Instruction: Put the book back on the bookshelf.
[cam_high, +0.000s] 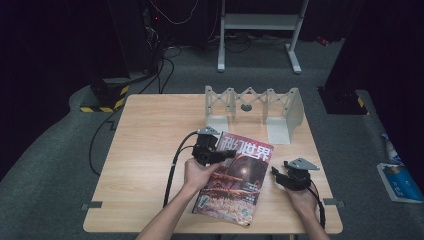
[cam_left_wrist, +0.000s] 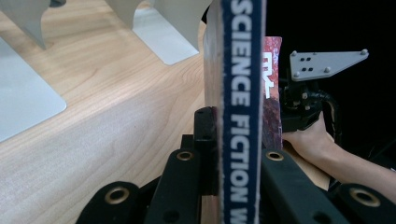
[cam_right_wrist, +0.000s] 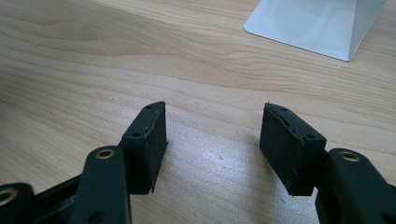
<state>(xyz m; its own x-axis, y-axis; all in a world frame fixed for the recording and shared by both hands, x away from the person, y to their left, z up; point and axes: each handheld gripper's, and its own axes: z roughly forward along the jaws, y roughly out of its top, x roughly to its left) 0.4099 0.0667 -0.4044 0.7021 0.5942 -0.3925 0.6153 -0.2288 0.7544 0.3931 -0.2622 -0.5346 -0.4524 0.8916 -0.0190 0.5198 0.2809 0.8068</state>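
The magazine (cam_high: 235, 177) is gripped along its spine edge by the left gripper (cam_high: 226, 154), whose jaws are closed on it; in the left gripper view the blue spine (cam_left_wrist: 239, 112) with its white lettering runs straight up between the two black jaws. In the high view the magazine lies over the near middle of the wooden table (cam_high: 150, 150), tilted, its spine side raised at the gripper and its far edge seemingly resting on the wood.

The right gripper (cam_high: 278, 176) is held near the magazine's right side, apart from it, and its jaws are seen wide apart over bare wood in the right gripper view, with nothing between the pads (cam_right_wrist: 152, 144).

Behind the magazine, at the far side of the table, an expanding grey bookstand (cam_high: 255, 112) is set with its plates upright.

The step in hand is judged to be the lifting of the magazine toward an upright pose for the stand. It would be done well if the grip were kept deep on the spine so the pages are not let sag, if the free edge were steadied by the open right gripper, and if the magazine were turned fully vertical before being slid between two plates.
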